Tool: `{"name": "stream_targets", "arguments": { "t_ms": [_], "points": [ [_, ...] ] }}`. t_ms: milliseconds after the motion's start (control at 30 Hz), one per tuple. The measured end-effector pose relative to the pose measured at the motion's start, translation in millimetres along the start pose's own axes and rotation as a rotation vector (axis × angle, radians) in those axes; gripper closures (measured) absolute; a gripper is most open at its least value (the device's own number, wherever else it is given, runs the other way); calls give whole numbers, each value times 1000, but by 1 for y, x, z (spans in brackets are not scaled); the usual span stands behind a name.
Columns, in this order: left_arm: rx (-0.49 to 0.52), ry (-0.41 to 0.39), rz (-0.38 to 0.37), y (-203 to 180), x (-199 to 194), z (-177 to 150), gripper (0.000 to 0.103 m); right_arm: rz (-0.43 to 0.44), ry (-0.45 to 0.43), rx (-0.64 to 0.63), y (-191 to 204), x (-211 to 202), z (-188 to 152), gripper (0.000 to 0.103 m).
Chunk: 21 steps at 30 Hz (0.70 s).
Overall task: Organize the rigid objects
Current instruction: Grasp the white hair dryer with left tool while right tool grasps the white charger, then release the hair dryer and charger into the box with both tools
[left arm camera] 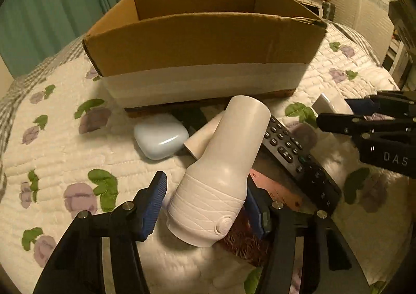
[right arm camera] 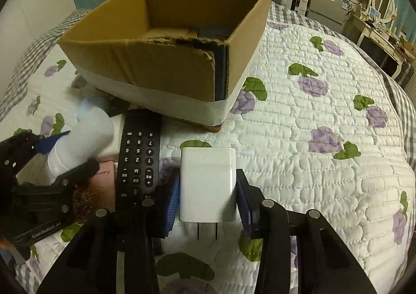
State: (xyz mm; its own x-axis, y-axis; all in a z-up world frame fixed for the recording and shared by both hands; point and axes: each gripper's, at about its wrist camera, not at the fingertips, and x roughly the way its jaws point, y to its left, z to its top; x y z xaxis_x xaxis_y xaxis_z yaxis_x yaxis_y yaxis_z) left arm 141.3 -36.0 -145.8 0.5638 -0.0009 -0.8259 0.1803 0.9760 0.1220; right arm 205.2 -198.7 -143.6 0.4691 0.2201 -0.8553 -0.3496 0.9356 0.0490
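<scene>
1. Landmark is the box (left arm camera: 202, 42), an open cardboard one with a white band round its base, sitting on the bed (right arm camera: 325, 117) with its flowered quilt. Everything else lies on the quilt on the near side of the box.
2. Left claw (left arm camera: 205, 203) is apart, 1 blue pad on each side of the dryer (left arm camera: 221, 172). The right pad looks to be against the dryer's ribbed end, the left pad (left arm camera: 153, 203) stands a little off it. So it's around the thing, not clamped.
3. The dryer is a white hair-dryer-shaped thing lying tilted, barrel pointing toward the box and ending just short of it. Its handle sticks out to the left, toward the case (left arm camera: 160, 138).
4. The case, a pale blue rounded one, sits just in front of the box, left of the dryer.
5. The remote (right arm camera: 139, 156), black with number keys, lies right of the dryer and touches it, its far end nearly at the box's base.
6. A pink card (left arm camera: 275, 190) lies partly under the dryer and the remote.
7. Right claw (right arm camera: 208, 205) is clamped on the charger (right arm camera: 208, 185), a white plug block with 2 prongs pointing back at the camera. It's right beside the remote, in front of the box's near corner.
8. From the right wrist camera there's something dark in the bottom of the box, can't tell what.
</scene>
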Motion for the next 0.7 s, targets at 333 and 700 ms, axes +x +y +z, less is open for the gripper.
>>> {"name": "stream_targets", "arguments": {
  "t_ms": [333, 700],
  "points": [
    [-38, -78, -8, 10, -57, 6, 46, -53, -69, -19, 23, -50, -10, 63],
    [-119, -178, -16, 42, -127, 52, 46, -70, -213, -131, 60, -149, 25, 63]
  ]
}}
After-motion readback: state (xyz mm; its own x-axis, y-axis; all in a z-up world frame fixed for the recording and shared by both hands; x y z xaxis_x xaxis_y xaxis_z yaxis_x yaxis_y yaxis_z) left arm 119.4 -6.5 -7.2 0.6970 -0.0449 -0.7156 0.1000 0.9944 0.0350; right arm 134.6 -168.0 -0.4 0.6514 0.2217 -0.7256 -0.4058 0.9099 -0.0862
